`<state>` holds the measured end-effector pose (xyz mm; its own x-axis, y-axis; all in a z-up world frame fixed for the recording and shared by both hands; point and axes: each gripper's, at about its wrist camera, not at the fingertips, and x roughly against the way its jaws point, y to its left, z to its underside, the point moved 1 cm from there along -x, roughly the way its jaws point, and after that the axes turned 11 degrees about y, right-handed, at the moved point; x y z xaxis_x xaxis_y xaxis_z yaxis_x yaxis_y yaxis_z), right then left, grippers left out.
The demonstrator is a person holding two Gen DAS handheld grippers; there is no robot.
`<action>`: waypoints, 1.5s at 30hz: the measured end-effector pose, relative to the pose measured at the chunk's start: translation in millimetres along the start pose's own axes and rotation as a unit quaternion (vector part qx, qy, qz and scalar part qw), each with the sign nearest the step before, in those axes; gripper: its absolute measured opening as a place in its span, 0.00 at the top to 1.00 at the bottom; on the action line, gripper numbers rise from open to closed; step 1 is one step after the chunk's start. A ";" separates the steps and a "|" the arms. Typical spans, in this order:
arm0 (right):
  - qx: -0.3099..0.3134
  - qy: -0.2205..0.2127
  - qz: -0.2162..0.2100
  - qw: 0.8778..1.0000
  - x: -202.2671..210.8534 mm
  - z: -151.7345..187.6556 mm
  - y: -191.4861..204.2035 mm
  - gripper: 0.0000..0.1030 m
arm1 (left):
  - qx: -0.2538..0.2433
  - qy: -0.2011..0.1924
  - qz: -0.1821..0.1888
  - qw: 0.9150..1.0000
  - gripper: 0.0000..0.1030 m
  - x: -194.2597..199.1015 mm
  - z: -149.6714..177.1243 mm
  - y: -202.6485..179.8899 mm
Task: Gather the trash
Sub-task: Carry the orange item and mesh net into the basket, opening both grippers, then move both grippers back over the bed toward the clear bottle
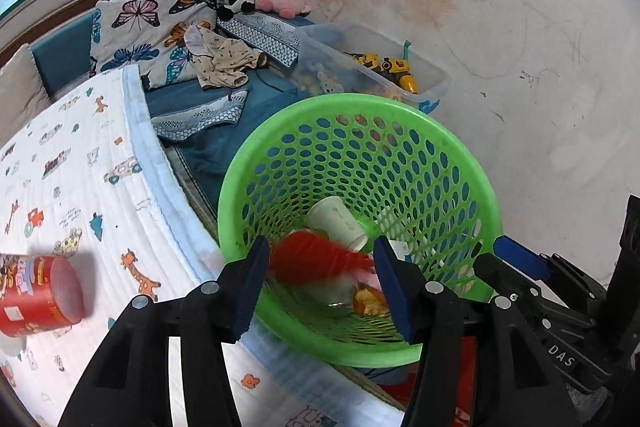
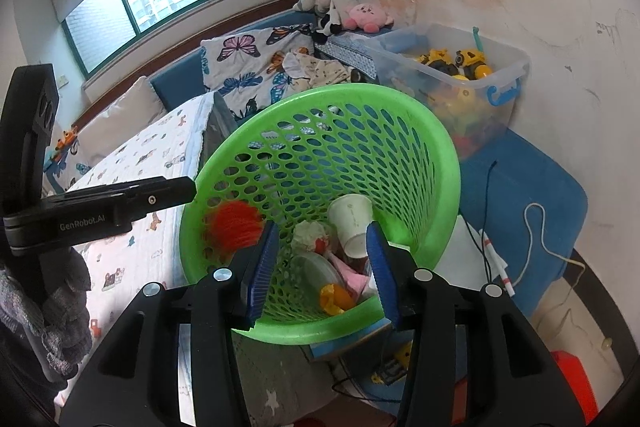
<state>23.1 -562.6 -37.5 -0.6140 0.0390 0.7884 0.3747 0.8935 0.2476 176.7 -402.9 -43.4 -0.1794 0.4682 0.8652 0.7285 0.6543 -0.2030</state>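
We hold the green basket [image 2: 320,163] by its near rim with the right tool [image 2: 320,267], whose pads are clamped on that rim, tilting the mouth toward us. The left tool [image 1: 320,279] hangs over the mouth with its pads apart, and a blurred red item [image 1: 316,259] sits between them, apparently loose and dropping in. Inside lie a paper cup [image 2: 352,223], crumpled paper [image 2: 310,233] and orange peel [image 2: 334,297]. The next piece of trash looks to be the red can [image 1: 38,295], lying on its side on the bed quilt [image 1: 80,167], left of the left tool, the nearer one. The quilt around it is open; the bed edge runs beside the basket
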 end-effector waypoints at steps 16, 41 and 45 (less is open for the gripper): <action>0.052 0.005 -0.007 0.999 1.4 2.6 39.0 0.40 | 0.030 -0.027 -0.028 0.999 0.45 48.7 29.9 47.4; 0.260 0.036 -0.059 0.963 -28.0 -15.0 176.6 0.24 | 0.219 -0.071 -0.145 0.962 0.31 139.3 82.7 222.6; 0.286 0.038 -0.060 0.956 -33.4 -14.7 193.9 0.23 | 0.289 -0.058 -0.169 0.940 0.27 140.4 86.4 267.4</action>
<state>126.4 -397.2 -7.6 -0.5682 -0.0932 0.8176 -0.1502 0.9886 0.0083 289.2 -110.9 -15.7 -0.4316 0.2144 0.8762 0.1415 0.9754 -0.1690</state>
